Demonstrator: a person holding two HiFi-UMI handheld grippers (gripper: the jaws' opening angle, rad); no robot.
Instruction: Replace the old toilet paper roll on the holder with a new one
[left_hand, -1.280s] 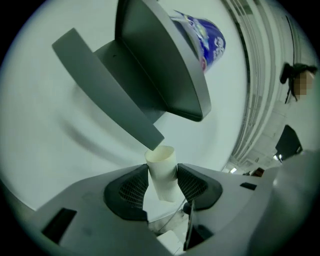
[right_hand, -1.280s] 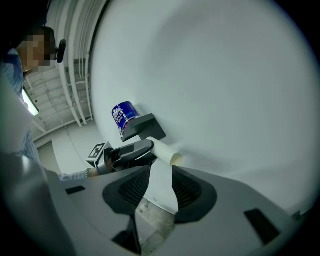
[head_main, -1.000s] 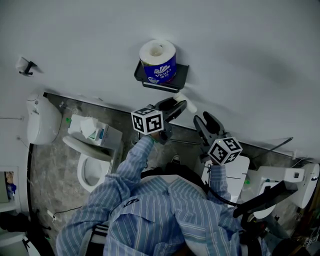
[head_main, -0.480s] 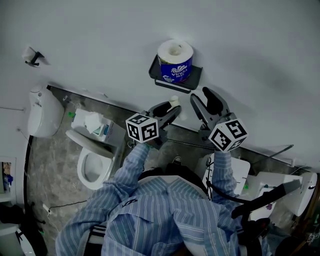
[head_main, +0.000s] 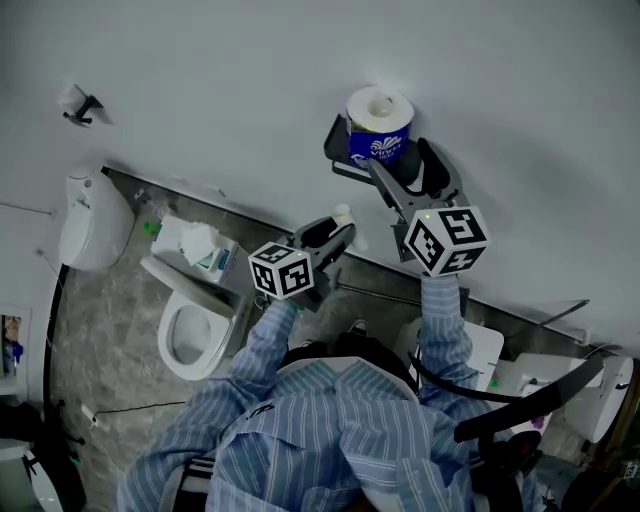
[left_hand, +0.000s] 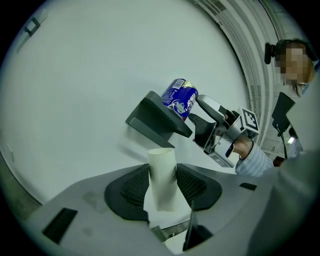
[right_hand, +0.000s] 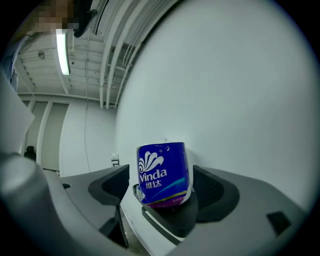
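Left gripper (head_main: 336, 235): clamped on tube (left_hand: 162, 175), frame centre | right gripper (head_main: 400, 160): jaws just opened wide, flanking roll (right_hand: 162, 172) on shelf (left_hand: 155, 120), upper centre

Cardboard core (left_hand: 162, 165): lower end hidden between left gripper (left_hand: 163, 186) pads. New roll (right_hand: 162, 172): small print under brand name unreadable. Toilet (head_main: 168, 330): rear covered by tissue pack (head_main: 198, 245).

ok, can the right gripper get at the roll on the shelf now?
Probably yes. The right gripper has just been opening its jaws; they stand either side of the roll, not pressing it. The left gripper, shut on the tube, sits clear.
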